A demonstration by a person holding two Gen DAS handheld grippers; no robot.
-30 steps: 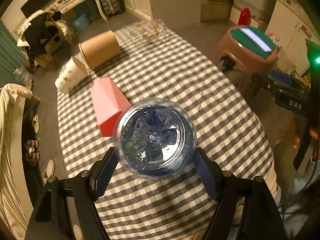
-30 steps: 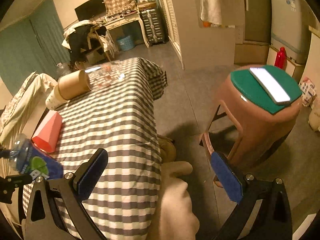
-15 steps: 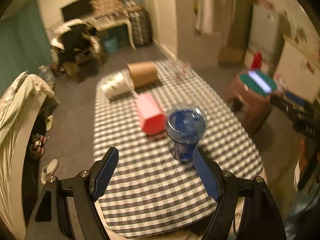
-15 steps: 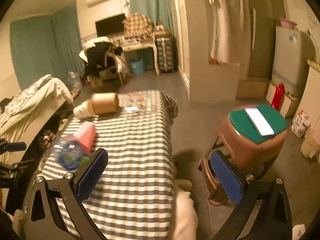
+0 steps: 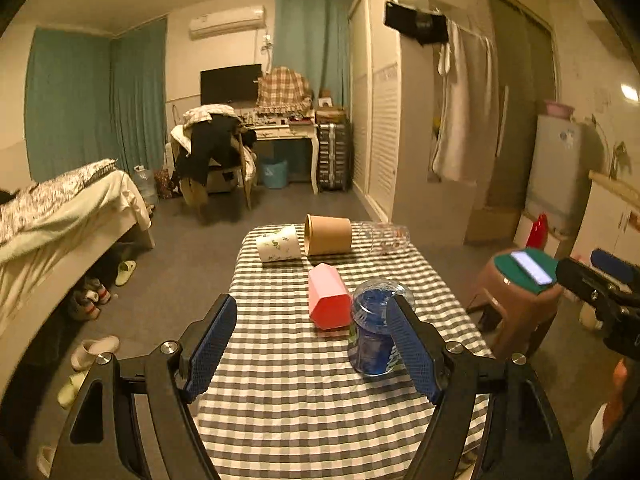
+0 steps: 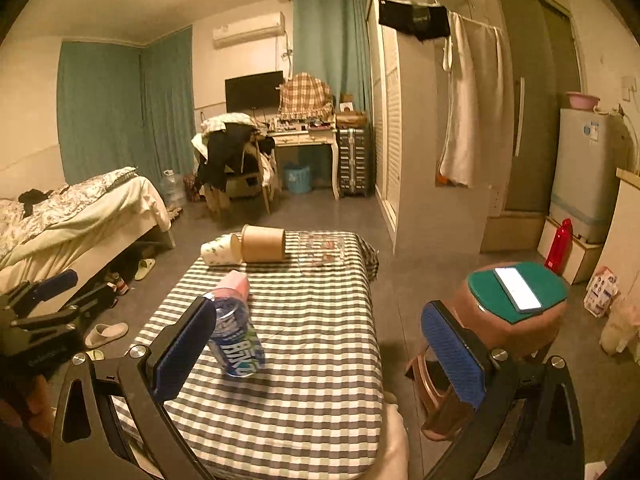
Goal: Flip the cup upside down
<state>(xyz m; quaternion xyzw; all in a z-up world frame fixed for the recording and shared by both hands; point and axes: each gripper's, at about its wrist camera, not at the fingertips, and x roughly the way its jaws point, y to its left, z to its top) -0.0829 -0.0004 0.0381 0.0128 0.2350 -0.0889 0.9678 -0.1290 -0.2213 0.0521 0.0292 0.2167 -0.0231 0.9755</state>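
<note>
A clear blue cup (image 5: 374,332) stands on the checked tablecloth (image 5: 300,384) with its base upward, and its printed label (image 6: 238,350) reads upside down. My left gripper (image 5: 311,303) is open and drawn back from the cup. Its right finger (image 5: 408,340) overlaps the cup's right side in the view, without gripping it. My right gripper (image 6: 317,306) is open over the table's right edge, and its left finger (image 6: 184,344) partly hides the cup (image 6: 234,332). Nothing is held.
A pink cup (image 5: 328,300) lies on its side just behind the blue one. At the far table edge lie a white patterned cup (image 5: 279,243), a brown paper cup (image 5: 328,234) and a clear glass (image 5: 384,236). A stool (image 6: 516,312) with a phone stands right; a bed (image 5: 60,216) is left.
My left gripper was shut on the blue cup held base-up above the table. It has let go and pulled back, and the cup now stands inverted on the cloth. The right gripper rose.
</note>
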